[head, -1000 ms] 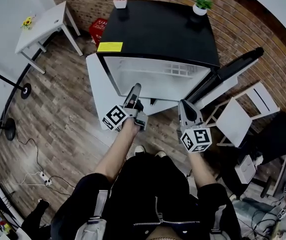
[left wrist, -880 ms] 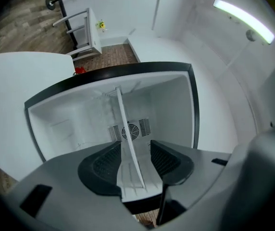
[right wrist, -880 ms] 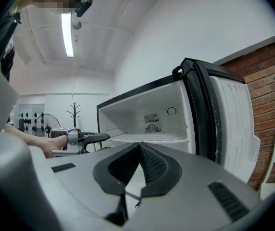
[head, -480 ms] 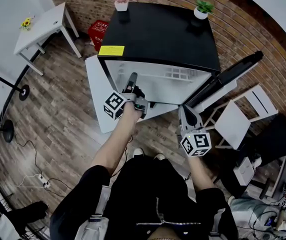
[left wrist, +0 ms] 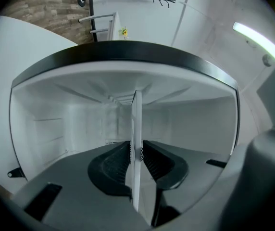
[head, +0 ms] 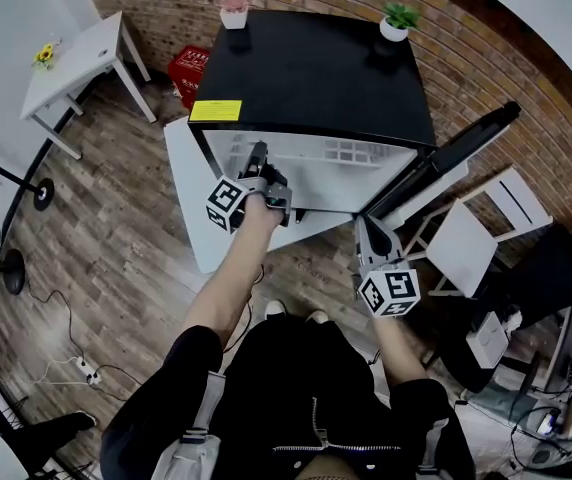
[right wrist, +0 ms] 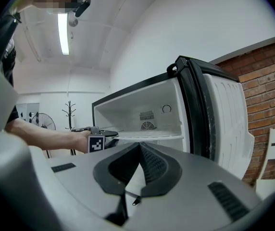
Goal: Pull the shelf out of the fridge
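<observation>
The small fridge (head: 316, 68) has a black top, and its door (head: 456, 148) stands open to the right. A white shelf (head: 338, 154) lies inside. My left gripper (head: 257, 154) reaches into the fridge's left side. In the left gripper view, the shelf's (left wrist: 136, 124) front edge stands as a thin white plate between the pads of the left gripper (left wrist: 136, 160). Its jaws have just been closing and now press on the shelf from both sides. My right gripper (head: 367, 230) hangs in front of the fridge, shut and empty. The right gripper view shows the shelf (right wrist: 152, 136) and the left gripper (right wrist: 109, 134).
Two potted plants (head: 234, 10) (head: 397, 20) stand on the fridge's top. A white chair (head: 476, 238) is right of the open door. A white table (head: 76, 58) and a red crate (head: 191, 68) are at the back left. A brick wall runs behind the fridge.
My left gripper has moved forward into the fridge and closed its jaws onto the shelf's front edge. The right gripper has stayed where it was.
</observation>
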Tool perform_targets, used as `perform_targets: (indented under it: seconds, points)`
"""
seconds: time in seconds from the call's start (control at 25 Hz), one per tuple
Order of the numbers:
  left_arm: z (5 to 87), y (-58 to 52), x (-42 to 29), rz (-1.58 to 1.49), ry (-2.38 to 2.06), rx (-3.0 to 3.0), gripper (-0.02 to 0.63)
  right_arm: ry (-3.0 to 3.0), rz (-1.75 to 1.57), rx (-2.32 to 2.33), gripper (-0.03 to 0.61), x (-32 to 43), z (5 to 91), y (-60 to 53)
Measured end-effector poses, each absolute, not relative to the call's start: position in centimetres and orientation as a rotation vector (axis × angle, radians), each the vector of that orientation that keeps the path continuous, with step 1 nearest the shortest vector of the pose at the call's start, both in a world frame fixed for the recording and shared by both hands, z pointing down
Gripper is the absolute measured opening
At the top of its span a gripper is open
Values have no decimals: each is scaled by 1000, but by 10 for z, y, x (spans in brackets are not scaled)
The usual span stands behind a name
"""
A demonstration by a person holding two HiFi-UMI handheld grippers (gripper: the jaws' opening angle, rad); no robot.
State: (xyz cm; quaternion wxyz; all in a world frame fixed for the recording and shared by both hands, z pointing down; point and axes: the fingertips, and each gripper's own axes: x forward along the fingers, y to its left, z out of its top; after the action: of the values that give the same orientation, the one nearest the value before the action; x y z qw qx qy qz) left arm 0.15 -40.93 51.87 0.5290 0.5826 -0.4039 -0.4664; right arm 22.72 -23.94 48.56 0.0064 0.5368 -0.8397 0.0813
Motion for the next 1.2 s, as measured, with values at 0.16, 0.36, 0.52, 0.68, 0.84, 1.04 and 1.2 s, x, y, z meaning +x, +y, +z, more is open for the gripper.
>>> perform_targets:
  seconds: [0.16,0.36,0.52,0.68,0.84,1.04,1.2]
  points:
    - [520,-416,1,-1123,-960,1372,47,-2617,264,1690,5,231,489,-239]
    - [521,-417,1,-1124,-953,1365,43,-2615,284,1699,5,231,490,-241]
    - [521,-417,2,-1091,-966,1382,38,-2622,300,1692,5,227,493,-240]
    - [521,-416,1,-1071,-972,1385,37,-2633,321,1683,5,220,495,-238]
    - [519,-411,0,-1051,-976,1401,37,-2640,356,1673,5,216,498,-237]
    - [520,-402,1,-1038,-967,1411,37,-2657,440,1668,8,211,506,-237]
    - [520,-397,2,-1020,-959,1421,37,-2679,666,1653,76,205,520,-243]
